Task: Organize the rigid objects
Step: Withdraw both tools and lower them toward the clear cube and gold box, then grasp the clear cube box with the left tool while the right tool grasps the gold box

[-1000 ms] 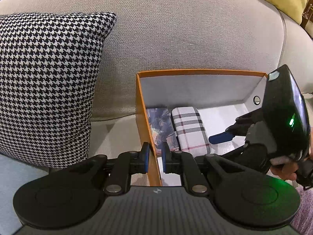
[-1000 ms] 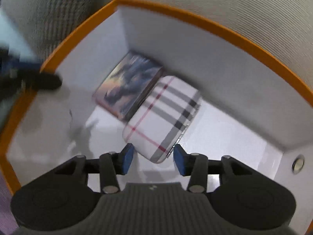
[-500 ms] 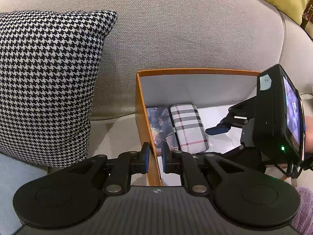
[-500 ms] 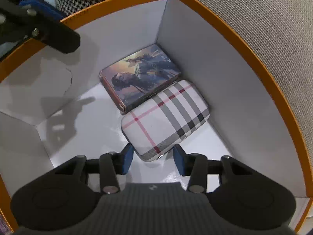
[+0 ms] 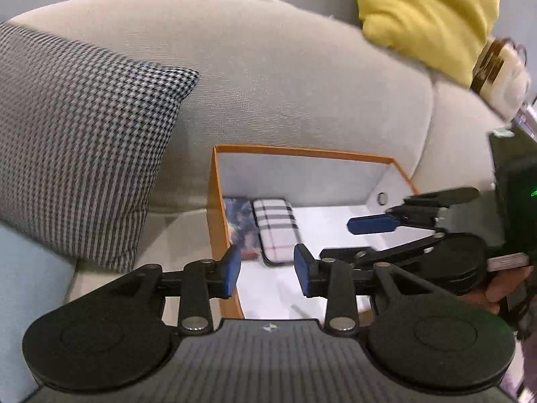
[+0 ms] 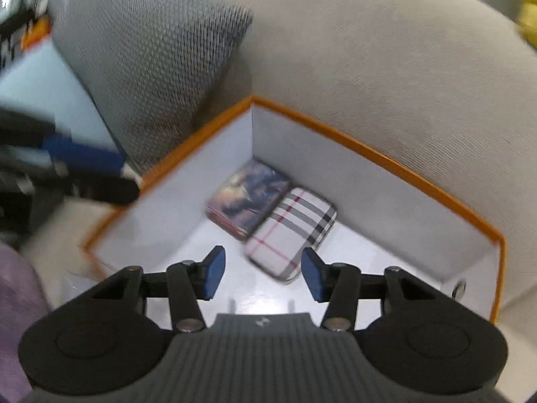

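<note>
An orange-rimmed box (image 5: 295, 150) (image 6: 379, 158) with white inside walls stands on a beige sofa. A plaid case (image 5: 277, 231) (image 6: 292, 233) and a picture-printed box (image 5: 239, 225) (image 6: 246, 198) lie side by side in its far left corner. My left gripper (image 5: 266, 273) hovers over the box's left wall, its jaws opening, nothing between them. My right gripper (image 6: 263, 277) hangs above the box floor, jaws opening, clear of the plaid case below. In the left wrist view the right gripper's blue fingertips (image 5: 372, 225) show at the right.
A houndstooth cushion (image 5: 77, 154) (image 6: 147, 67) leans on the sofa back left of the box. A yellow cushion (image 5: 426, 16) and a white bag (image 5: 503, 77) sit at the upper right. A light blue surface (image 5: 23, 285) lies at the left. A hand (image 5: 503, 288) holds the right gripper.
The left gripper let go of the box's left wall, opened and pulled back. The right gripper rose out of the box, leaving the plaid case beside the picture box.
</note>
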Available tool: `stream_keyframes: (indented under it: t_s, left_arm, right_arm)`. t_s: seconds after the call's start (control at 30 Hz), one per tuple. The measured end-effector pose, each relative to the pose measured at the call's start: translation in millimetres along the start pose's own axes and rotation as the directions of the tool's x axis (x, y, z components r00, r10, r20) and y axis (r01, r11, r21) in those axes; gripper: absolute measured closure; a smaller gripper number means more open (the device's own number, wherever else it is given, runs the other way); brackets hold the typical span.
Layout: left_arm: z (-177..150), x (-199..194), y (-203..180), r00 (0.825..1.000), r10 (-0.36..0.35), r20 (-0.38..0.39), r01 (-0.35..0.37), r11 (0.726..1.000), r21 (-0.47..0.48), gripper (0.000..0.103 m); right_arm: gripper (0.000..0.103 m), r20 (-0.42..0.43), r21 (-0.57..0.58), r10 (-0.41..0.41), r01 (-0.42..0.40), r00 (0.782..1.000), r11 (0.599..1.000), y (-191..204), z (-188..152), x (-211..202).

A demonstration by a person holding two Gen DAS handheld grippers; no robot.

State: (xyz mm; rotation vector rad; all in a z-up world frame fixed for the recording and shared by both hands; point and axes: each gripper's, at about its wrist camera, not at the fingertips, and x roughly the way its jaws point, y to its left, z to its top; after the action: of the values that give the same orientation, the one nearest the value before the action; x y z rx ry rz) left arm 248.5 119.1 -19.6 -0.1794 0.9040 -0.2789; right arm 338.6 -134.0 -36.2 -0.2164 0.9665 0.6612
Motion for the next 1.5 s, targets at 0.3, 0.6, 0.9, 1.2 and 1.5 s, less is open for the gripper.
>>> stream_keyframes:
  t_s: [0.3,0.6,0.9,1.2,1.5]
  left_arm:
    - [-76.7,-35.3,8.7,0.996,0.072,-0.05,-0.075,0.994,-0.08,0.054]
    - [-112.7,-9.0,60.5,0.985,0.125,-0.12,-0.167,0.869,-0.466,0.025]
    - [-114.6,32.6,70.9,0.967,0.16,-0.196,-0.235,0.854,-0.465,0.024]
    - [-116.0,44.8,82.9,0.973,0.105,-0.206,-0.191,0.868,-0.459,0.042]
    - [-118.0,30.9,106.1,0.968,0.132,-0.215,-0.219,0.861,-0.459,0.044]
  right_arm:
    - [0.052,0.116,0.16,0.002,-0.021,0.993,0.987,43.3,-70.1,-53.5]
    - [0.051,0.004,0.37,0.04,-0.038,0.999,0.928,86.7,-109.1,-7.9]
    - [0.043,-0.035,0.385,0.025,-0.01,0.999,0.923,93.1,-98.2,14.1]
    - [0.043,-0.086,0.382,0.035,0.0,0.996,0.924,96.9,-91.1,37.3]
    - [0.035,-0.149,0.366,0.024,0.032,0.989,0.93,111.1,-79.3,57.0]
